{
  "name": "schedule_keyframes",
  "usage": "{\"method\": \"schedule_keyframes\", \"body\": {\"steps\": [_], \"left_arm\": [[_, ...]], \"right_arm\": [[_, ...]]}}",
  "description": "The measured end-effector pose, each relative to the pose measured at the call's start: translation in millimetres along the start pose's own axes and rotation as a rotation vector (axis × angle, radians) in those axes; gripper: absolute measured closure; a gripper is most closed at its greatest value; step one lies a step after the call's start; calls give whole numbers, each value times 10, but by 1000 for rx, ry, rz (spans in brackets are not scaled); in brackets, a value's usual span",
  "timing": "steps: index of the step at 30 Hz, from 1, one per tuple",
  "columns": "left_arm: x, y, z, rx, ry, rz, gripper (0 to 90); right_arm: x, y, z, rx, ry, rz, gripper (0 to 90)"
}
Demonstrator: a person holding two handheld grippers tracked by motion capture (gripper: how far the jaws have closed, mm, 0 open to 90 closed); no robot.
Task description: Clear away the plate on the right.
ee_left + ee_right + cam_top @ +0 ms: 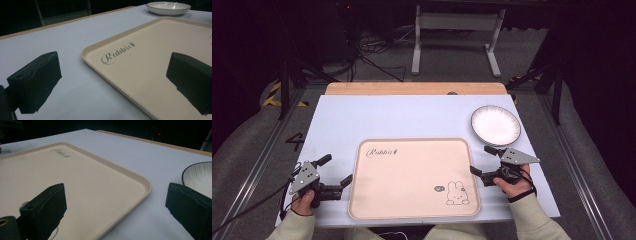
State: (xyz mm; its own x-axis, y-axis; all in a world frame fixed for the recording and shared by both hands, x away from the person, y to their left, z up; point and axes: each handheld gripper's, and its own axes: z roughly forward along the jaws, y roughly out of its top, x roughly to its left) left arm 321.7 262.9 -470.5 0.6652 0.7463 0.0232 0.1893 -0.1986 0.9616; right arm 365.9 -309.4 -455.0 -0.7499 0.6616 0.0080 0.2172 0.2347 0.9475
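Note:
A cream tray (pixel 412 177) printed with "Rabbit" and a small rabbit drawing lies flat at the middle of the white table, with nothing on it. My left gripper (pixel 335 171) stands open at the tray's left edge; in the left gripper view its jaws straddle the tray's (pixel 150 70) near corner. Open too, my right gripper (pixel 482 161) rests at the tray's right edge, one jaw over the tray (pixel 87 185) and the other next to the plate (pixel 197 176). A white plate (pixel 495 124) with a dark rim sits at the far right, beyond the right gripper.
The white table surface (pixel 377 117) has a wooden strip (pixel 414 88) along its far edge. Behind the table a metal stand (pixel 457 35) and cables lie on the dark floor. Bare table stretches behind the tray.

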Motion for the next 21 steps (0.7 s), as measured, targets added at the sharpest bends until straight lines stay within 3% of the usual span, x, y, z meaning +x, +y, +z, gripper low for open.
{"method": "schedule_keyframes", "body": {"steps": [8,21], "left_arm": [[1,2,0,5,0,1,2],[-5,1,3,2,4,2,2]], "right_arm": [[-42,25,20,15,0,48,37],[-58,219,-6,-59,-6,42,25]]}}
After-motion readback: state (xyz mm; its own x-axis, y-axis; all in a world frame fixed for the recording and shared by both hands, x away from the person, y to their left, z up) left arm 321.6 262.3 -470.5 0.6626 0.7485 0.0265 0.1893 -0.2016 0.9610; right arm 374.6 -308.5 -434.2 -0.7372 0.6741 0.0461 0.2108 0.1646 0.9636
